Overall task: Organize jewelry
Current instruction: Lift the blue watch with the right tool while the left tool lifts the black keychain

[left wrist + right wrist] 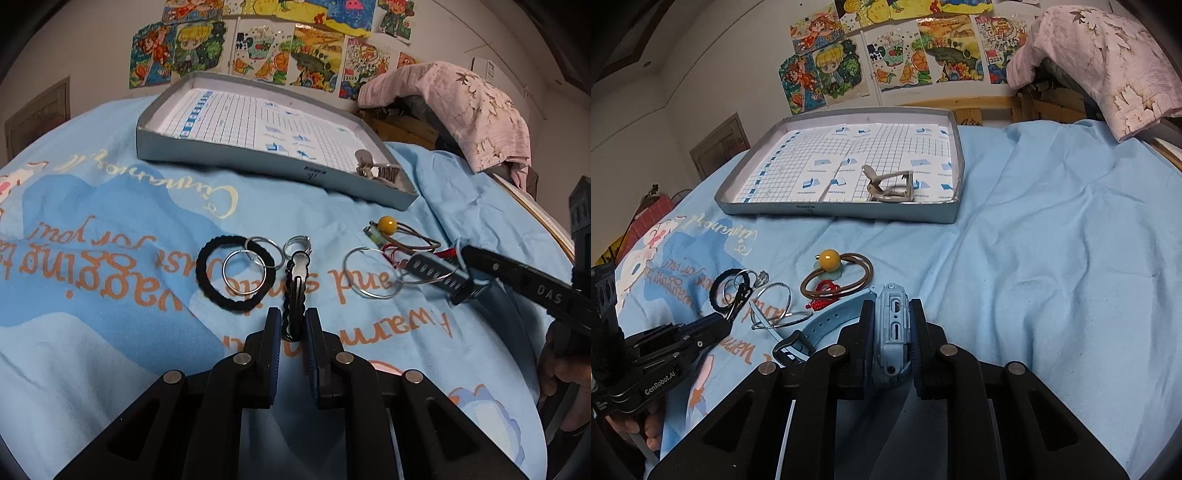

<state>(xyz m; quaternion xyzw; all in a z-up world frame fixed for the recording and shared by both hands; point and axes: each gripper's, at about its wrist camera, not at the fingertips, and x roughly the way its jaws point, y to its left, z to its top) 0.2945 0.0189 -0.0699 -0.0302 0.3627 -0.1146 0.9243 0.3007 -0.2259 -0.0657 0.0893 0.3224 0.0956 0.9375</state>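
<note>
On the blue bed sheet in front of me, jewelry lies in a loose row. Far left is a black hair tie with silver rings lying over it. Beside them, my left tongs are nearly closed on a black-and-silver clip, whose far end touches a small ring. Next come a wire hoop, then a yellow bead on a brown cord bracelet. My right tongs are clamped on a pale blue watch, its strap trailing left. Beyond, a grey tray holds what may be a beige hair claw.
</note>
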